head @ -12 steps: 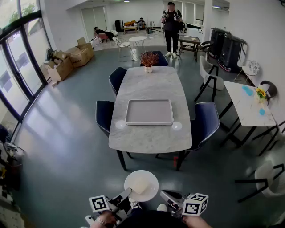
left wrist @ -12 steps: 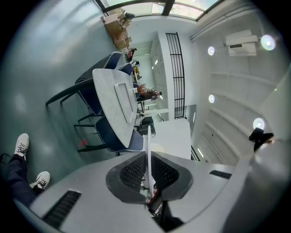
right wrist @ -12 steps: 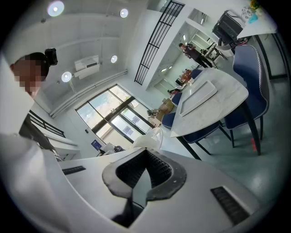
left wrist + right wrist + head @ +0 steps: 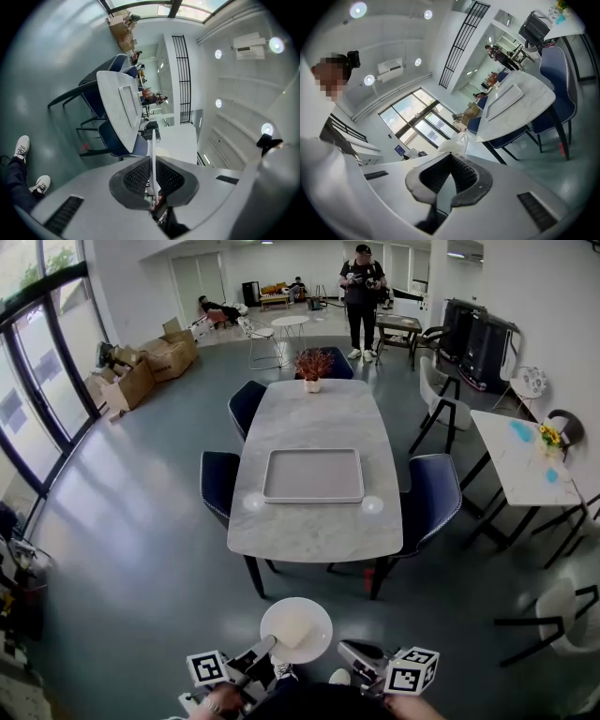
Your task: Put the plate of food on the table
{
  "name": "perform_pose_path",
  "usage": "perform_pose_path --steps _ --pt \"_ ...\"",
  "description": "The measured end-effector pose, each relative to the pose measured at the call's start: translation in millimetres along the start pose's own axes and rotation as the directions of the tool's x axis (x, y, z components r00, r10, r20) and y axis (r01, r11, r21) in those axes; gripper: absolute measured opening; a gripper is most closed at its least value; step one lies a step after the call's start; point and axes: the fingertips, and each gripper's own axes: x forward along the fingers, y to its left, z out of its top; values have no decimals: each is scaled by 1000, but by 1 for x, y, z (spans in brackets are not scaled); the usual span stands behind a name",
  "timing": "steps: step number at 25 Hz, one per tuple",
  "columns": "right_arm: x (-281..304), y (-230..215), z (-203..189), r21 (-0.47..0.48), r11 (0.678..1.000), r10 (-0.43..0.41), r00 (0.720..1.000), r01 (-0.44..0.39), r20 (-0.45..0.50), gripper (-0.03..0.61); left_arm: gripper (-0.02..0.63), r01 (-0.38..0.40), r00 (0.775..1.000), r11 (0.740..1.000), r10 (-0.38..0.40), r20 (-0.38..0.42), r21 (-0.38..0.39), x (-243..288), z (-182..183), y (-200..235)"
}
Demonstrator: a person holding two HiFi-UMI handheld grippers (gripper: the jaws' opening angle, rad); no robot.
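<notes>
Your left hand-held gripper (image 4: 270, 643) is clamped on the plate (image 4: 317, 617) rim. Your right hand-held gripper (image 4: 345, 650) is closed, empty, just beside it. The surface (image 4: 316, 531) lies ahead.

Left claw (image 4: 265, 646) and right claw (image 4: 347, 651): pale grey bodies, black ribbed pads (image 4: 136, 178), white cubes (image 4: 208, 667) with black square markers. Dark trousers (image 4: 16, 183), white sneakers (image 4: 21, 146).

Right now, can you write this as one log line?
left gripper: shut on plate of food | right gripper: shut, empty | marble table: not reached
</notes>
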Motion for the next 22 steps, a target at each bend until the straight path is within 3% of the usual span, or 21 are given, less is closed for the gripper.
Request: perform_pose_path --steps 10,22 --pt "-15 -6 9 21 1000 -17 1000 17 0 11 26 5 1000 1000 -5 18 13 11 -5 -5" --pt "-43 -12 22 31 999 29 1000 -29 1 11 26 11 997 1000 -12 72 13 24 -29 -14"
